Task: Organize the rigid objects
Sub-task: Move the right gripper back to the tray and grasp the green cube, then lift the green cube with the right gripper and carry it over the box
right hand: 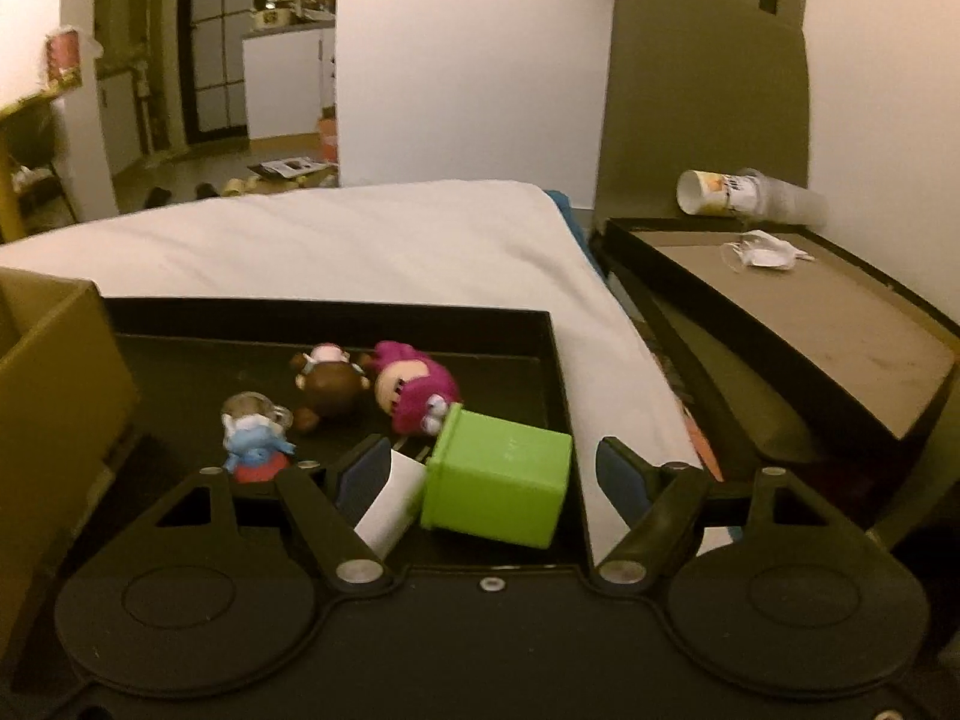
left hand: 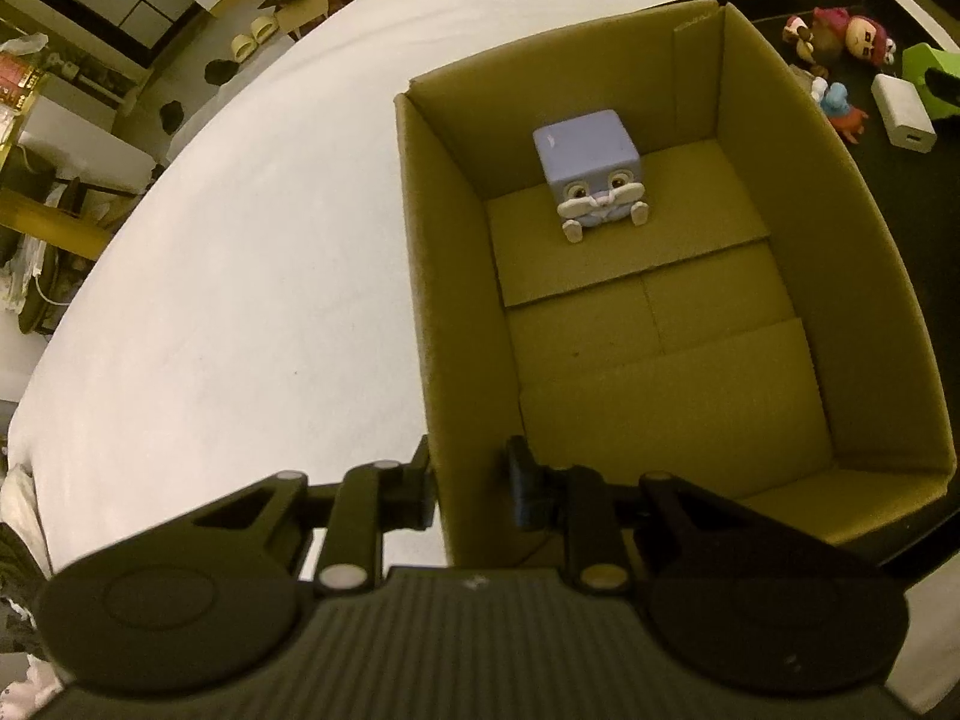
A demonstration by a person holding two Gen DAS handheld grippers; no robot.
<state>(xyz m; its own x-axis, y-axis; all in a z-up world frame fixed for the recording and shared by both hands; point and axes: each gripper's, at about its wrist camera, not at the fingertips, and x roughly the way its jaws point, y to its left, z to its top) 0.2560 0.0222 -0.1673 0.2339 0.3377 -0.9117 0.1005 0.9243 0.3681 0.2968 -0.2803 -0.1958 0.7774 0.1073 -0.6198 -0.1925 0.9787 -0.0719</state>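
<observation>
An open cardboard box [left hand: 810, 276] stands on the white mattress [left hand: 252, 300]. A lilac cube-shaped bunny toy [left hand: 591, 165] sits at the box's far end. My left gripper [left hand: 471, 483] straddles the box's near left wall, one finger outside and one inside, shut on the wall. To the right lies a black tray [right hand: 330, 312] with a green cube [right hand: 498, 480], a white charger block [right hand: 390, 504], a blue figure [right hand: 255, 441], a brown figure [right hand: 330, 387] and a pink figure [right hand: 414, 390]. My right gripper [right hand: 492, 477] stands open around the green cube, with a gap at its right finger.
Right of the mattress lies a flat black-rimmed box [right hand: 810, 324] with a tipped paper cup [right hand: 720, 192] and crumpled tissue [right hand: 762, 252]. A cardboard panel [right hand: 702, 90] leans upright behind it. Shoes and cartons litter the floor beyond the mattress.
</observation>
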